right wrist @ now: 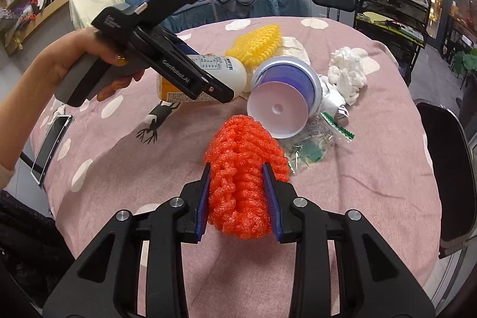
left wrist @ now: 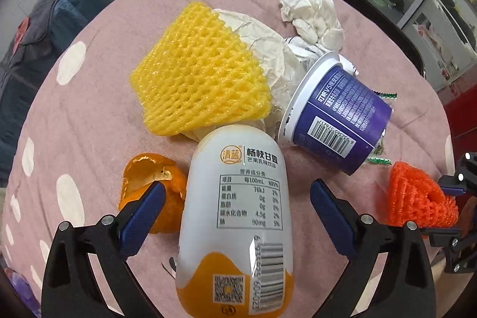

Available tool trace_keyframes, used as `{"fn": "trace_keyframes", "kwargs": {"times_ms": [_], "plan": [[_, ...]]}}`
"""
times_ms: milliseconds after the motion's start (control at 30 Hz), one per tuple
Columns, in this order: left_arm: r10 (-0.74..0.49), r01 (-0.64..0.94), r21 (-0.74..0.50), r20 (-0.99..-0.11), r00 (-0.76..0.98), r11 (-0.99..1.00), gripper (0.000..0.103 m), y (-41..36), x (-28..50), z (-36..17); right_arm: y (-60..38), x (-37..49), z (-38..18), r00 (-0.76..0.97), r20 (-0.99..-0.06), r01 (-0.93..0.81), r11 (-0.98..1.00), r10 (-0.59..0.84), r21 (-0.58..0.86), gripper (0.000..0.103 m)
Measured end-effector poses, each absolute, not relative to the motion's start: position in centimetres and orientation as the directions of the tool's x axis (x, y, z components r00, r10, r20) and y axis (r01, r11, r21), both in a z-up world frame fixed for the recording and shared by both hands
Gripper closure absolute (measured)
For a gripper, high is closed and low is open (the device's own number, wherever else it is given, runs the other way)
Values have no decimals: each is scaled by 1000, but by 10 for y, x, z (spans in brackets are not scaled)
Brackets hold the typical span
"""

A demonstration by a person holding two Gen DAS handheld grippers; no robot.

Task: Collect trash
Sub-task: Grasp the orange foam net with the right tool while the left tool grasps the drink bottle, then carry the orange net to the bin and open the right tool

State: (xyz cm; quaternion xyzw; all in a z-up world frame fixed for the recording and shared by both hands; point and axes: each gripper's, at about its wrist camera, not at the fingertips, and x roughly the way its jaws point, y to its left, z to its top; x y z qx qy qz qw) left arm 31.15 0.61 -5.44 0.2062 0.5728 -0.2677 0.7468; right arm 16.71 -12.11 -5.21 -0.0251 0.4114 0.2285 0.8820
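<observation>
On the pink spotted cloth [left wrist: 98, 115], left to right: orange peel [left wrist: 152, 184] lay by the left gripper [left wrist: 237, 195], whose jaws stood wide apart on either side of the drink bottle [left wrist: 238, 216] without pressing it. Beyond sat the yellow foam net [left wrist: 199, 79] on crumpled paper [left wrist: 268, 49], then the tipped purple cup [left wrist: 342, 115] and white tissue [left wrist: 310, 11]. Furthest right, the right gripper [right wrist: 237, 198] was clamped on the orange foam net [right wrist: 241, 169], pads squeezing both its sides
</observation>
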Motion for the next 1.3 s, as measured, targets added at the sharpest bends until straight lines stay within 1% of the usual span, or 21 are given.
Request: {"fn": "trace_keyframes", "kwargs": {"times_ms": [33, 100, 167, 200, 267, 333, 433, 633, 800, 967, 1067, 1133, 1233, 1300], "plan": [[-147, 646, 16, -969, 198, 763, 9, 3, 312, -57, -123, 166, -52, 558, -737, -420, 896, 382, 145, 70], [-117, 660, 44, -973, 198, 750, 17, -3, 312, -62, -125, 166, -52, 560, -736, -414, 898, 380, 149, 70], [-95, 669, 43, -981, 168, 742, 33, -7, 311, -70, -127, 166, -52, 561, -735, -410, 899, 381, 153, 70], [-85, 670, 40, -985, 153, 742, 35, -8, 311, -74, -128, 166, -52, 561, -734, -408, 900, 382, 156, 70], [-59, 670, 80, -981, 182, 738, 41, -9, 305, -77, -130, 166, -53, 565, -731, -405, 901, 383, 160, 70], [-65, 660, 91, -976, 207, 746, 42, -5, 299, -76, -133, 165, -52, 570, -726, -402, 901, 386, 163, 70], [-125, 622, 42, -967, 222, 782, 43, 3, 286, -71, -136, 162, -51, 574, -722, -399, 902, 388, 168, 70], [-225, 513, -34, -922, 315, 858, 43, 39, 251, -63, -144, 157, -49, 591, -702, -395, 901, 398, 178, 70], [-292, 394, -114, -855, 428, 912, 43, 72, 222, -51, -150, 153, -46, 608, -681, -393, 900, 409, 189, 70], [-352, 296, -220, -770, 533, 930, 43, 83, 194, -38, -156, 148, -40, 641, -653, -390, 904, 402, 174, 70], [-355, 279, -228, -711, 607, 933, 43, 80, 183, -24, -162, 143, -36, 668, -632, -386, 909, 393, 157, 70], [-346, 281, -209, -677, 649, 937, 43, 73, 174, -16, -166, 140, -32, 691, -617, -377, 916, 376, 137, 70], [-326, 295, -161, -647, 689, 942, 43, 59, 165, -7, -174, 138, -28, 715, -602, -361, 925, 356, 118, 70], [-351, 323, -165, -631, 692, 932, 43, 45, 163, -2, -183, 138, -25, 736, -594, -335, 937, 326, 98, 70]]}}
